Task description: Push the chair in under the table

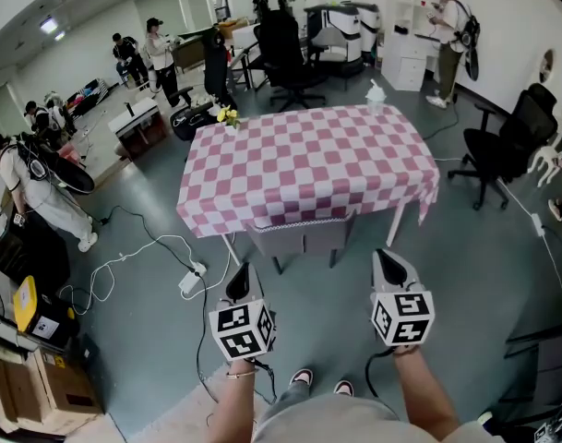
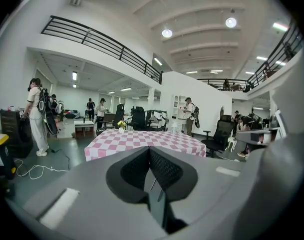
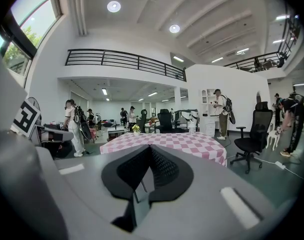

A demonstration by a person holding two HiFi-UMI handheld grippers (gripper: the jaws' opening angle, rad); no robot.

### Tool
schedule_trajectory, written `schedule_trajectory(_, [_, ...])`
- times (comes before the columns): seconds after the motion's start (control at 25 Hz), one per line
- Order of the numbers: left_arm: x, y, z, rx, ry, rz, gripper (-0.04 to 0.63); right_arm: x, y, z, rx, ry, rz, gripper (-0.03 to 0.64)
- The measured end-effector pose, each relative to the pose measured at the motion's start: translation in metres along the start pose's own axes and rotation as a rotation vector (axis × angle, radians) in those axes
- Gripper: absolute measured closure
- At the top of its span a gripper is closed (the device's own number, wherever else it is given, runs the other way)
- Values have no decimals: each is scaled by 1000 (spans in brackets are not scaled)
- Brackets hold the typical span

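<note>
Chair (image 1: 301,238) and grippers are apart, with bare grey floor (image 1: 354,293) between them. Nearest the head view, the person's shoes (image 1: 303,377) show between two forearms. Each hand holds a gripper out level towards the table. The left gripper (image 1: 241,273) has its jaws pressed together on nothing, and the right gripper (image 1: 386,261) likewise has its jaws closed and empty; each gripper's own view shows the dark pads meeting. A white cable and power strip (image 1: 190,280) lie on the floor to the left. Beyond the grippers, the grey chair sits with its seat under the table (image 1: 308,164), its back just at the near edge of the pink-and-white checked cloth. On the table's far corners stand yellow flowers (image 1: 227,115) and a pale bottle (image 1: 376,93). A black office chair (image 1: 507,146) stands to the right, well apart, and several people stand farther back.
</note>
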State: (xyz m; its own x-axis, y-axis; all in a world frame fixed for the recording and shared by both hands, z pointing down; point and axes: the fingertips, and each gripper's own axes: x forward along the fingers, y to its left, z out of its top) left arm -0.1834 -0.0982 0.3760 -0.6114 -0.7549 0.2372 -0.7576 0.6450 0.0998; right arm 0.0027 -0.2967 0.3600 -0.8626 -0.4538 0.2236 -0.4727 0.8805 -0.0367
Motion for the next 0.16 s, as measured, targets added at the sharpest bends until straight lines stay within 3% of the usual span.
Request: schedule_trajectory(0.16, [2,3,-2,0,6,5,594,1,1,2,3,-4,0,607])
